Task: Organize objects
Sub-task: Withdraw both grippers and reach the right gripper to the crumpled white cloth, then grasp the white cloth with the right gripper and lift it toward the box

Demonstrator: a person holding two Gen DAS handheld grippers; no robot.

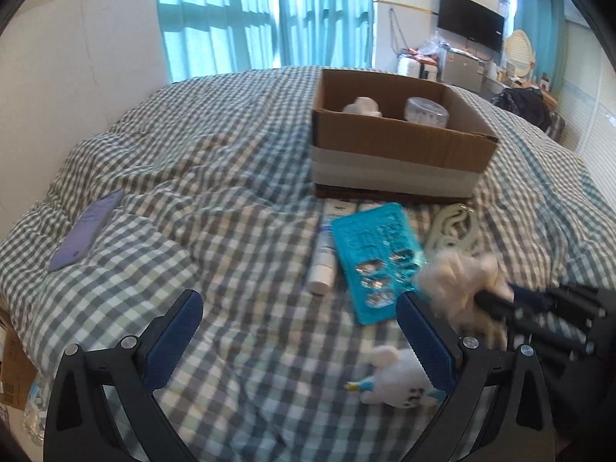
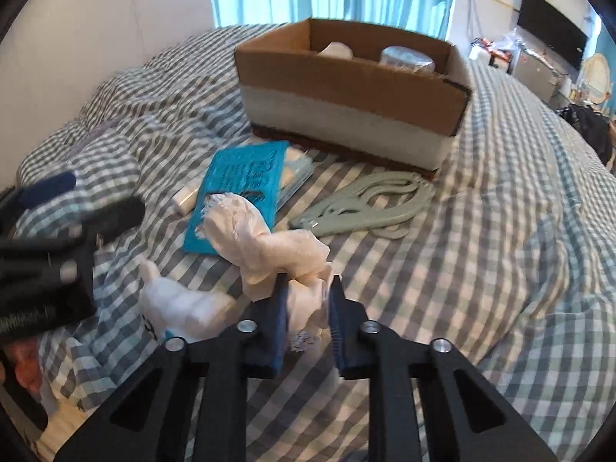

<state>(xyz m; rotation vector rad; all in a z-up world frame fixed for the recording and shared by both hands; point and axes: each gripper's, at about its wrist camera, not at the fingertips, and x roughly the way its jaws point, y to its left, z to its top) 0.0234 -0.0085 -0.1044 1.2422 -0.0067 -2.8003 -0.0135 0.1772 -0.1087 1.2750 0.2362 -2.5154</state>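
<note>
Right claw [image 2: 308, 288] is squeezed tight on the crumpled white cloth [image 2: 265, 246], ready to lift it off the bed [image 2: 481, 269]. Left claw [image 1: 300, 308] waits wide open, holding nothing. Far off sits the cardboard box [image 2: 346, 77] (probably where the cloth belongs).

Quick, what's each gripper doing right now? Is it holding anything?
Left gripper: open, holding nothing.
Right gripper: shut on the crumpled white cloth.
</note>
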